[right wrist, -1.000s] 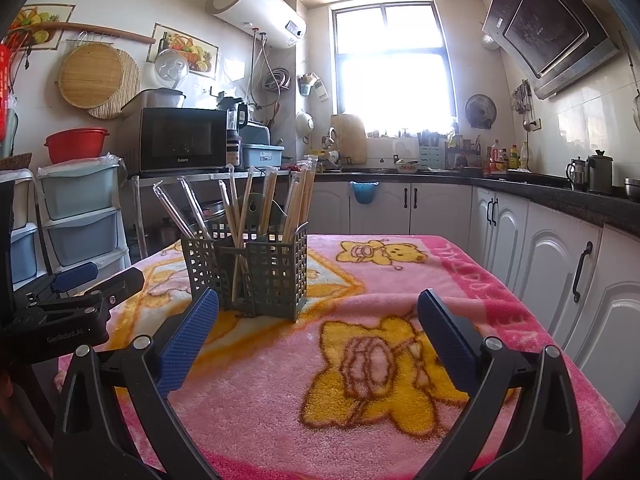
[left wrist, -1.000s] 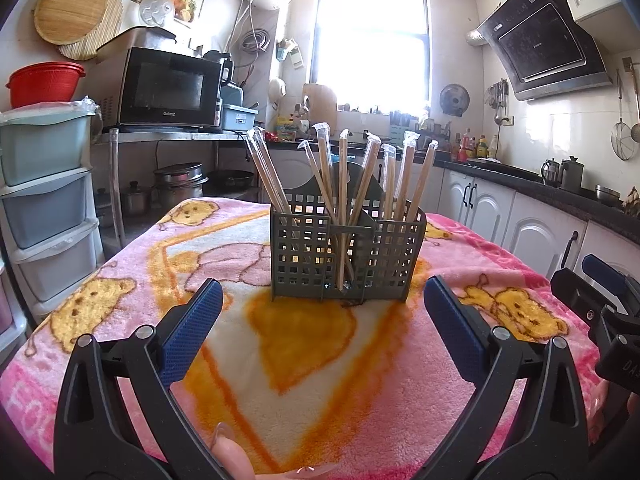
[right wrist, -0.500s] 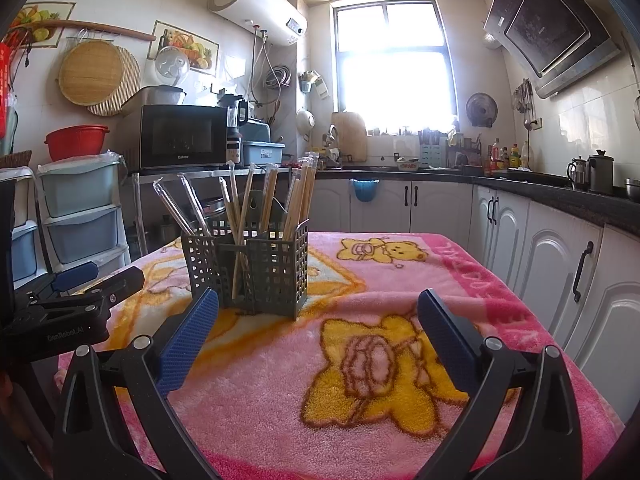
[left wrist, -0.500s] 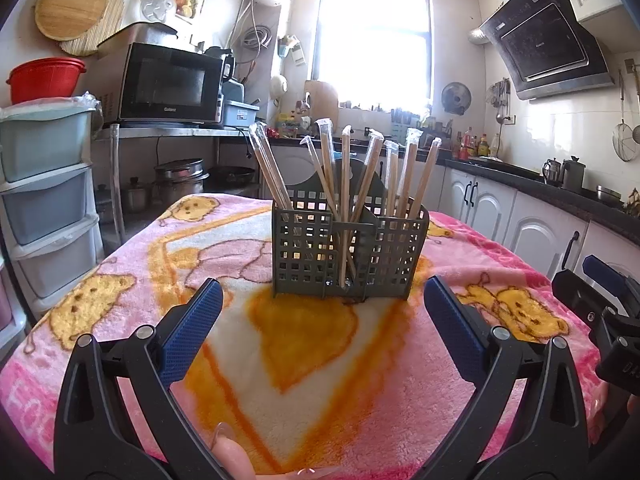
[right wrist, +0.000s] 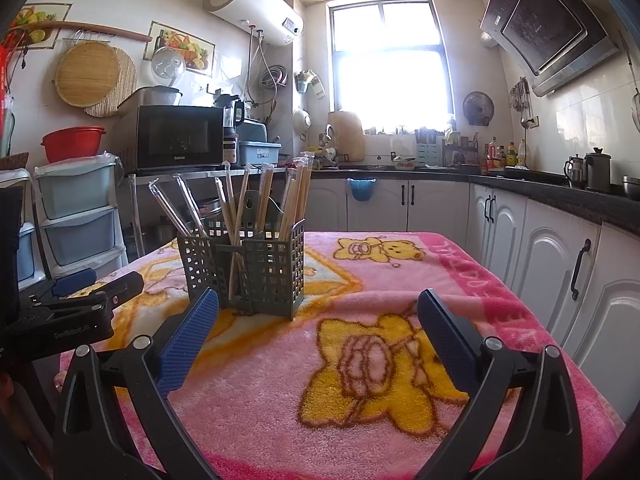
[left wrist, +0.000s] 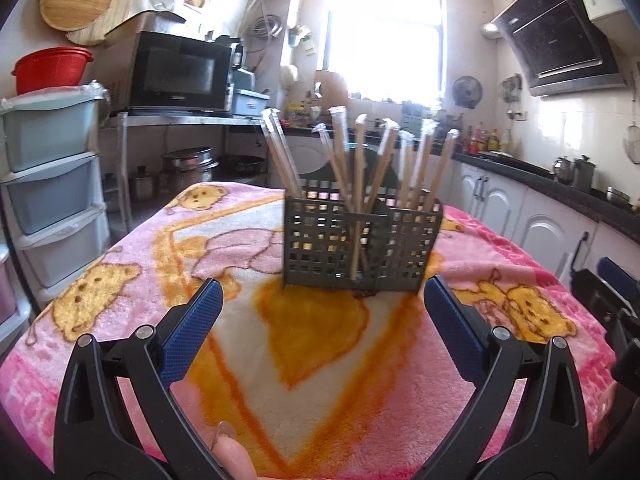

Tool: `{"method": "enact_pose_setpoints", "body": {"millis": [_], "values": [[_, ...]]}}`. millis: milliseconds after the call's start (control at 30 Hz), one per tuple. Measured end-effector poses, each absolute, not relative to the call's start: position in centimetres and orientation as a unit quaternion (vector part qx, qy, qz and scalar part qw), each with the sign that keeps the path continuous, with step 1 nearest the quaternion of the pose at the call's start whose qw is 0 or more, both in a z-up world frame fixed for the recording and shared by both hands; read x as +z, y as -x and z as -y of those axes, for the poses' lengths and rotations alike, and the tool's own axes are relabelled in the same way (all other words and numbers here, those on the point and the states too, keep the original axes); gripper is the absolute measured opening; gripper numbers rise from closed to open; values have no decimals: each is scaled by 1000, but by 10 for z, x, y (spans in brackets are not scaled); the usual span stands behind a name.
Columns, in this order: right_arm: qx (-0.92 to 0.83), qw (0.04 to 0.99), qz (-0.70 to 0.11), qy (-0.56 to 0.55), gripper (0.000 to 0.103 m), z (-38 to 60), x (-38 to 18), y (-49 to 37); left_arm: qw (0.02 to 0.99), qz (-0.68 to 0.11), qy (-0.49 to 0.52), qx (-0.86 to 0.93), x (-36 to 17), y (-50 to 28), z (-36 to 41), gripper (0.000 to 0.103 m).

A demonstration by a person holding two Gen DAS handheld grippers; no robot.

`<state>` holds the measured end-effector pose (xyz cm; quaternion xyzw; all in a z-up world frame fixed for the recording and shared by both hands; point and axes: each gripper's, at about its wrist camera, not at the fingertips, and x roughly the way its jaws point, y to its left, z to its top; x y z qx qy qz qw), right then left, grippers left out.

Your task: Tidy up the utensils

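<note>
A grey perforated utensil holder (left wrist: 360,244) (right wrist: 248,272) stands upright on the pink blanket, with several wrapped wooden chopsticks (left wrist: 360,168) (right wrist: 264,200) leaning in it. My left gripper (left wrist: 320,312) is open and empty, its blue pads spread wide in front of the holder. My right gripper (right wrist: 316,320) is open too, with nothing between its fingers; the holder stands ahead and to its left. The left gripper's body (right wrist: 68,304) shows at the left edge of the right wrist view, and the right gripper's body (left wrist: 612,300) at the right edge of the left wrist view.
The pink bear-print blanket (right wrist: 380,360) (left wrist: 300,340) covers the whole table. Plastic drawers (left wrist: 52,184) and a microwave (left wrist: 180,70) stand to the left. White cabinets (right wrist: 540,256) and a dark counter run along the right. A fingertip (left wrist: 232,456) shows at the bottom.
The left wrist view has tilted and shifted slightly left, so the holder sits a little right of centre. Both grippers stay open. The right gripper has barely moved.
</note>
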<state>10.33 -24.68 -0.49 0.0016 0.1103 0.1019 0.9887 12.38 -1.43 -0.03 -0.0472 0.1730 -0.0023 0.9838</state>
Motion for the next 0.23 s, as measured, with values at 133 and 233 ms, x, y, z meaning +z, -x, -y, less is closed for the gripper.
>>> {"method": "enact_pose_setpoints", "body": {"millis": [133, 233], "values": [[82, 986, -142, -14, 97, 260, 2, -118, 964, -251, 87, 13, 1, -143, -13, 93], [22, 973, -231, 0, 97, 290, 2, -160, 936, -335, 98, 48, -2, -172, -61, 93]]}}
